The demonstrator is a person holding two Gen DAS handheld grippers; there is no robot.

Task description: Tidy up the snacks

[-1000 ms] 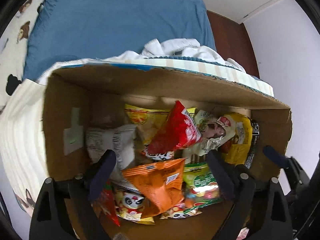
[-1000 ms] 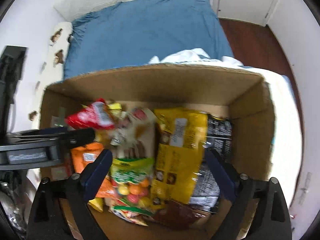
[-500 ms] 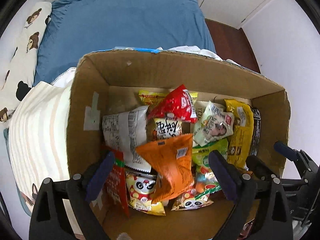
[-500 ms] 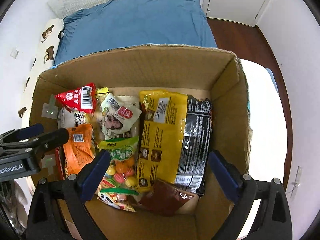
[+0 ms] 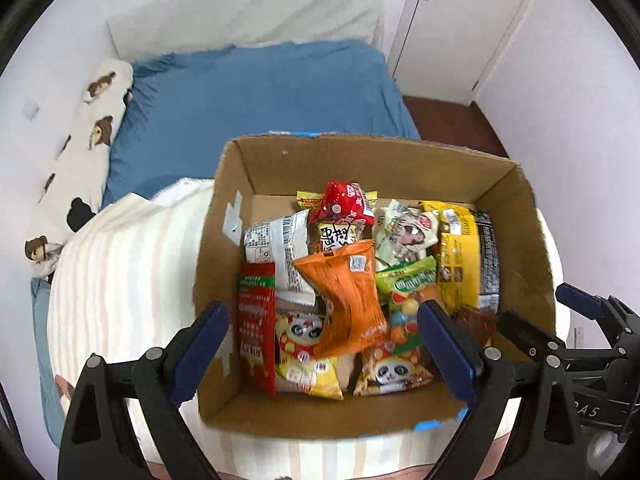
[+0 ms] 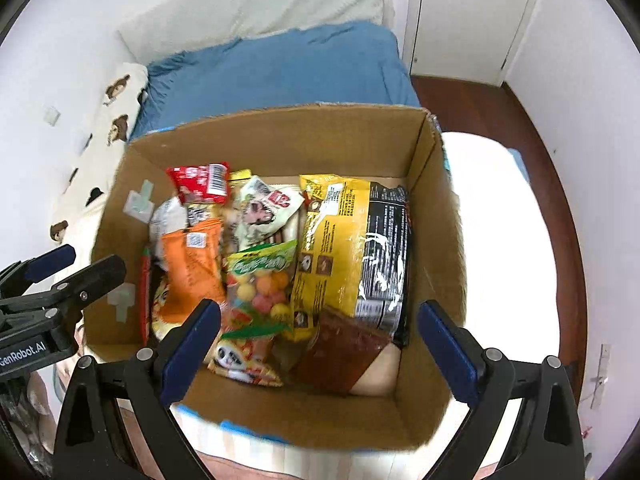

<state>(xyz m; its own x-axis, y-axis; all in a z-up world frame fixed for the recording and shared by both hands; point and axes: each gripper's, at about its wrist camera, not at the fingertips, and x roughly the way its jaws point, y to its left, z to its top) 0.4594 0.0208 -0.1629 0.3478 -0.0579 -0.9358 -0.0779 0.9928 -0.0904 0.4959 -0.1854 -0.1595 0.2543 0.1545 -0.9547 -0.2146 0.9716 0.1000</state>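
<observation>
snacks (image 5: 344,292) in cardboard box (image 5: 360,160), below both spread grippers (image 5: 324,348)

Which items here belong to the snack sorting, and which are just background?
Job: brown cardboard box; orange foil snack packet; red crinkled packet; yellow-and-black bag; green-topped candy bag.
Background: blue bedsheet; bear-print pillow; cream striped blanket.

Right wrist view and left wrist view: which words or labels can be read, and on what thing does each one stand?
"GenRobot.AI": on the left hand-held gripper, seen in the right wrist view.
"AS": end of a cut-off word on the right hand-held gripper, left wrist view.
Snack packets in the cardboard box: print too small or blurred.
</observation>
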